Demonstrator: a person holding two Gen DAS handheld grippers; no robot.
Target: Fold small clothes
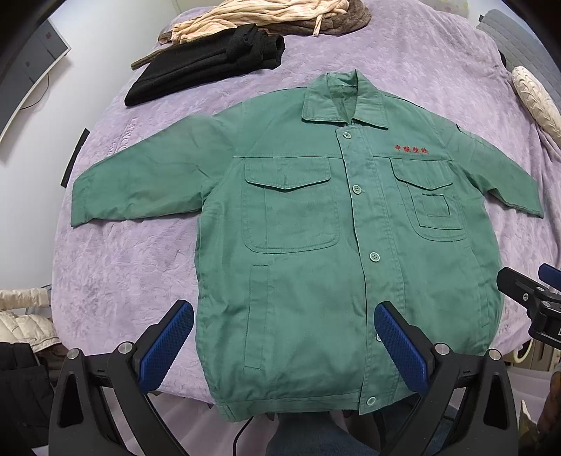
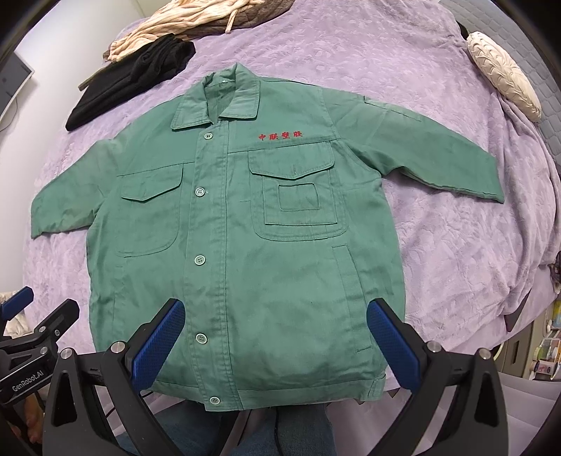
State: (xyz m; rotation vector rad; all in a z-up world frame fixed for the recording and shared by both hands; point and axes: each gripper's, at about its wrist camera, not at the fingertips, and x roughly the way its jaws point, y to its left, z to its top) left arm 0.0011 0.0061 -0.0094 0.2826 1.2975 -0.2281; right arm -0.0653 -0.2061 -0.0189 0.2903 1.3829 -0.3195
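Jacket (image 1: 308,228), green, buttoned, lies front-up, sleeves spread, on purple bedspread (image 1: 122,280). Left gripper (image 1: 284,342) jaws apart, empty, above hem; right gripper (image 2: 275,338) likewise. Left view alone shows puffy coat (image 1: 21,315) at bed edge; right view alone shows shelf clutter (image 2: 547,350). Black garment (image 1: 203,66), beige cloth (image 1: 252,15), cream cushion (image 2: 501,73) lie beyond collar, apart from jacket.

Purple bed cover (image 1: 147,280): black folded garment (image 1: 210,66) at far left w/ beige cloth (image 1: 266,17) behind; cream cushion (image 2: 505,73) far right.
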